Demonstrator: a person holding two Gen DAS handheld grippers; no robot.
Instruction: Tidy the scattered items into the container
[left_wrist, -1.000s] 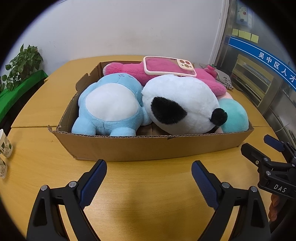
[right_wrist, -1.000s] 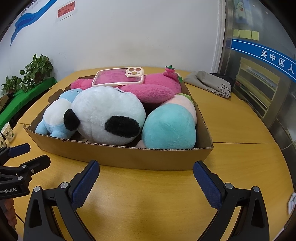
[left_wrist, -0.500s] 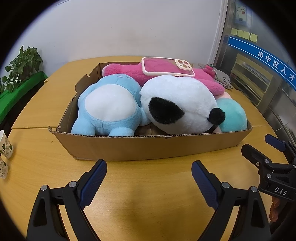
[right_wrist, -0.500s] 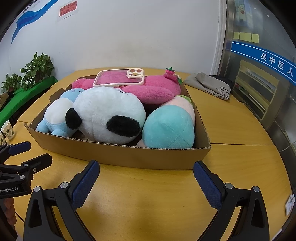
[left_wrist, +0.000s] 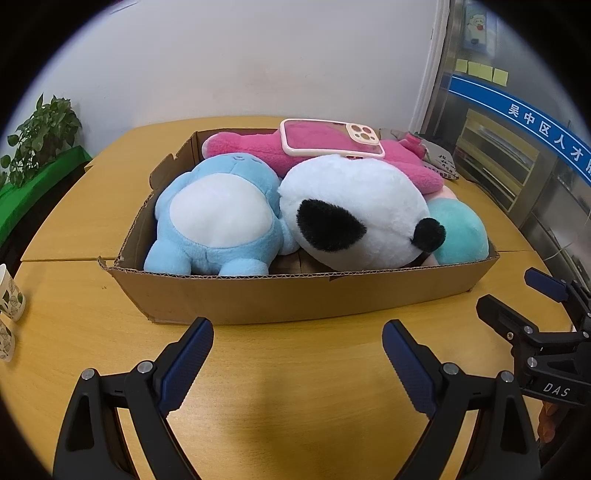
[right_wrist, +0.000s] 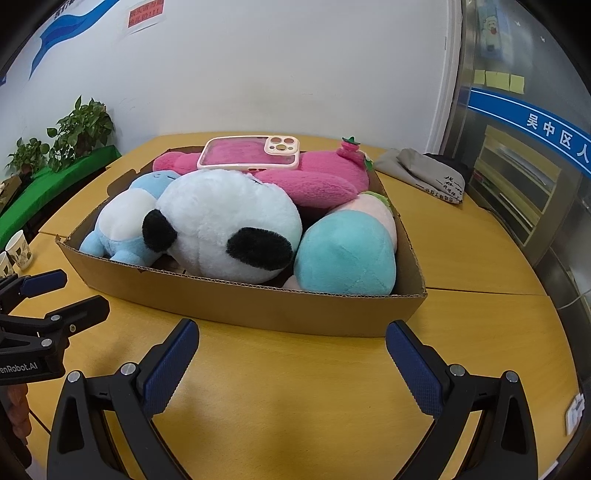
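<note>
A cardboard box (left_wrist: 295, 295) (right_wrist: 258, 306) on the wooden table holds a blue plush (left_wrist: 218, 218) (right_wrist: 125, 225), a panda plush (left_wrist: 354, 218) (right_wrist: 229, 225), a teal plush (left_wrist: 458, 236) (right_wrist: 347, 254) and a pink plush (left_wrist: 251, 147) (right_wrist: 317, 177). A phone in a pink case (left_wrist: 328, 138) (right_wrist: 251, 153) lies on top of the pink plush. My left gripper (left_wrist: 297, 350) is open and empty in front of the box. My right gripper (right_wrist: 291, 350) is open and empty, also in front of the box, and shows in the left wrist view (left_wrist: 517, 299).
Paper cups (left_wrist: 9, 295) (right_wrist: 20, 249) stand at the table's left edge. A grey folded bag (right_wrist: 424, 173) lies behind the box on the right. Potted plants (right_wrist: 81, 129) stand at the far left. A glass cabinet (right_wrist: 517, 184) is on the right.
Both grippers have drifted slightly; the box and its contents look a little shifted in view. Both stay open and empty.
</note>
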